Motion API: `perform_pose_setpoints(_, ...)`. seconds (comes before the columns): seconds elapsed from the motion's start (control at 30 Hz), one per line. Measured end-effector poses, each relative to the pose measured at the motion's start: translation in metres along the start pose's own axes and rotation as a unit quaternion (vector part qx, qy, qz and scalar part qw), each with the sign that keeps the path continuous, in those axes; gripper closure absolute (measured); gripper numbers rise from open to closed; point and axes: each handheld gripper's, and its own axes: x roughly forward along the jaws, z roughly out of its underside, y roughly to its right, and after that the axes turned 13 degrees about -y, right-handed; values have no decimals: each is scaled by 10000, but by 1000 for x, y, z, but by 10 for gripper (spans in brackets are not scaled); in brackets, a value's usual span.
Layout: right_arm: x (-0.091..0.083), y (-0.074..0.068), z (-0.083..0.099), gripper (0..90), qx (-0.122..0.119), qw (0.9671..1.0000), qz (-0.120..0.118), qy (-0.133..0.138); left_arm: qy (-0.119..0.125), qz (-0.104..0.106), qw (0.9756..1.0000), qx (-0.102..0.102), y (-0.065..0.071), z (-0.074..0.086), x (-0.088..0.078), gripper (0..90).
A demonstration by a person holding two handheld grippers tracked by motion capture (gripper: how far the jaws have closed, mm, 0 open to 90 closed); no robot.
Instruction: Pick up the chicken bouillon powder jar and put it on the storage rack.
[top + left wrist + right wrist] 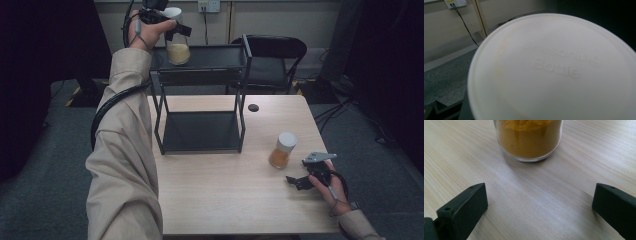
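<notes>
Up at the far left of the high view, the left gripper (172, 27) is raised over the top deck of the black metal shelf rack (200, 82), its jaws closed on a seasoning bottle (178, 40) with a white lid and pale yellow powder in its lower part. That bottle hangs just above the rack's top shelf, near its left end; whether its base touches the shelf I cannot tell. In the left gripper view the bottle's white lid (554, 70) sits right against the camera, blurred, with raised lettering that reads "Bottle" on its lower line.

The rack stands on the light wooden table (225, 200), toward its back left, with 2 dark shelves. A small dark round disc (253, 107) lies on the table just right of the rack.

Further right, a 2nd seasoning bottle (282, 150) with orange powder stands upright on the table, well apart from the rack. Just beside it, lower right, the right gripper (300, 180) rests at table level with its jaws spread wide and nothing between them; the right gripper view shows both black jaws apart and the orange-filled bottle (529, 140) ahead, untouched.
</notes>
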Motion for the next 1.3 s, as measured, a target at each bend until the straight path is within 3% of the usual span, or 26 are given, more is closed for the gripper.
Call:
perform_pose_setpoints(0.17, 0, 0, 0, 0, 0, 10000, -2, -1, 0, -63, 10000, 16, 0, 2, 5, 359)
perform_pose_setpoints(0.37, 0, 0, 0, 0, 0, 10000, -3, -4, -25, -152, 9996, 248, 5, 0, 7, 358)
perform_pose_setpoints(0.63, 0, 0, 0, 0, -7, 10000, -4, -1, 16, -137, 9998, 176, 5, 3, 7, 352)
perform_pose_setpoints(0.73, 0, 0, 0, 0, -11, 10000, -3, 4, 62, -187, 9998, 84, 7, 6, 6, 287)
perform_pose_setpoints(0.9, 0, 0, 0, 0, -11, 10000, -3, 4, 88, -254, 9996, -53, 10, 11, 3, 91)
perform_pose_setpoints(1.1, 0, 0, 0, 0, -14, 10000, -4, 6, 205, -238, 9994, -148, 12, 22, -4, 9)
perform_pose_setpoints(1.2, 0, 0, 0, 0, -15, 10000, -3, 5, 308, -328, 9988, -183, 17, 32, -10, 8)
perform_pose_setpoints(1.3, 0, 0, 0, 0, -17, 10000, -1, 4, 381, -279, 9988, -152, 18, 40, -14, 7)
